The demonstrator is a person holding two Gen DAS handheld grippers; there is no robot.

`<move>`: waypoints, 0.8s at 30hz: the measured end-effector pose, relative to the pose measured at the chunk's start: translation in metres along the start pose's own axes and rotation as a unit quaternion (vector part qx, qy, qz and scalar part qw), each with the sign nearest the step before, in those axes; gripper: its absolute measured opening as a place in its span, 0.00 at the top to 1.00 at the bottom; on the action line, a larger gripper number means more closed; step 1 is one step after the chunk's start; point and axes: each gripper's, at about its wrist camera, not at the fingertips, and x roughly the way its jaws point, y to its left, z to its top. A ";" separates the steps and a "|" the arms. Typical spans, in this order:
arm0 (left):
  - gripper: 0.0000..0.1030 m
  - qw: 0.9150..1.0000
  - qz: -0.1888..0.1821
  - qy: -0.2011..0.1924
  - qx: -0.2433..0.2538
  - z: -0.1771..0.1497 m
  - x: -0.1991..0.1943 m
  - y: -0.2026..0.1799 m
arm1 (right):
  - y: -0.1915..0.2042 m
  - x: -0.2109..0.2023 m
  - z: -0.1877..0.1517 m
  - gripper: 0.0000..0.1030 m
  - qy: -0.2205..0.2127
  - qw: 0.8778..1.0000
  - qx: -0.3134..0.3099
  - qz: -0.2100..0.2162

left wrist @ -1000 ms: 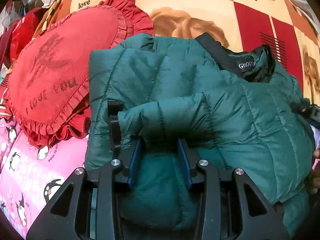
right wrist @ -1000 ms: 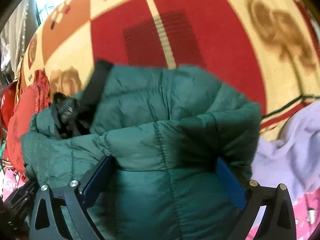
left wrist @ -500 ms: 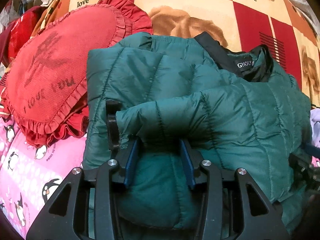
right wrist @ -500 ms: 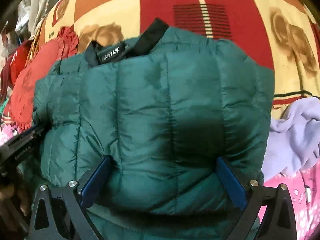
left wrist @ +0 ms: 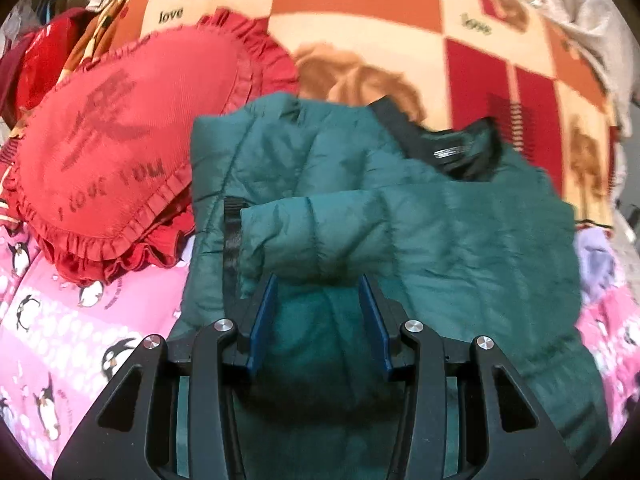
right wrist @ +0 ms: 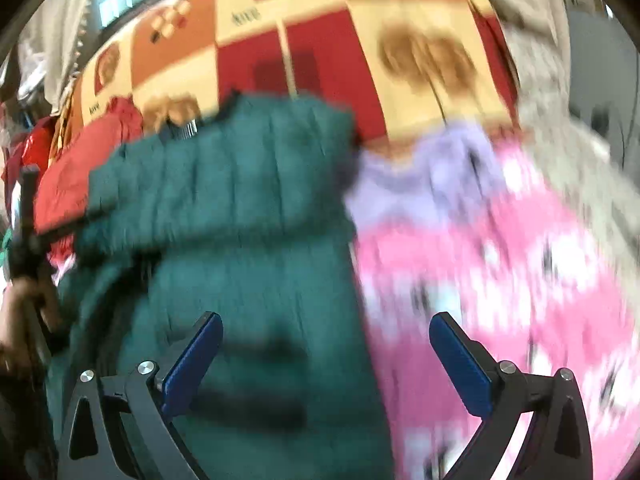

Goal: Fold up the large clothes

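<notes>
A dark green quilted puffer jacket lies partly folded on the bed, black collar and label at the far side, one sleeve folded across its front. My left gripper has its blue pads closed on a bunched fold of the jacket's near part. In the right wrist view, which is blurred by motion, the jacket fills the left half. My right gripper is wide open and empty, above the jacket's right edge and the pink sheet.
A red heart-shaped frilled cushion touches the jacket's left side. A checked red, orange and cream blanket lies behind. A pink penguin-print sheet covers the near bed. A lilac garment lies right of the jacket.
My right gripper has let go of the jacket and pulled back to the right, now clear of it. My left gripper keeps its hold and has drawn back slightly.
</notes>
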 end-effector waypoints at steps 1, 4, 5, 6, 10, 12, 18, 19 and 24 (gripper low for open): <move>0.59 1.000 -0.009 0.005 0.013 -0.002 -0.008 0.001 | -0.007 -0.002 -0.013 0.01 0.015 1.000 0.005 0.013; 0.59 0.996 -0.014 0.050 0.076 -0.008 -0.025 0.003 | -0.019 -0.017 -0.047 0.01 0.019 1.000 0.006 0.024; 0.59 0.992 -0.018 0.060 0.108 -0.012 -0.035 0.007 | -0.022 -0.019 -0.055 0.01 0.021 0.999 0.010 0.030; 0.59 0.989 -0.019 0.065 0.135 -0.018 -0.047 0.011 | -0.025 -0.018 -0.061 0.01 0.025 0.999 0.015 0.037; 0.59 0.981 -0.030 0.066 0.178 -0.044 -0.086 0.044 | -0.036 0.004 -0.082 0.00 0.076 0.994 0.032 0.075; 0.59 0.984 -0.025 0.080 0.158 -0.055 -0.097 0.069 | -0.033 0.004 -0.084 0.00 0.061 0.995 0.029 0.076; 0.59 0.991 -0.040 0.104 0.079 -0.095 -0.128 0.130 | -0.029 0.006 -0.083 0.00 0.069 0.995 0.020 0.064; 0.59 0.990 -0.050 0.112 0.072 -0.101 -0.128 0.133 | -0.028 0.007 -0.082 0.00 0.075 0.995 0.017 0.062; 0.59 0.979 -0.121 0.149 0.064 -0.139 -0.128 0.125 | -0.027 0.008 -0.081 0.00 0.090 0.994 0.006 0.056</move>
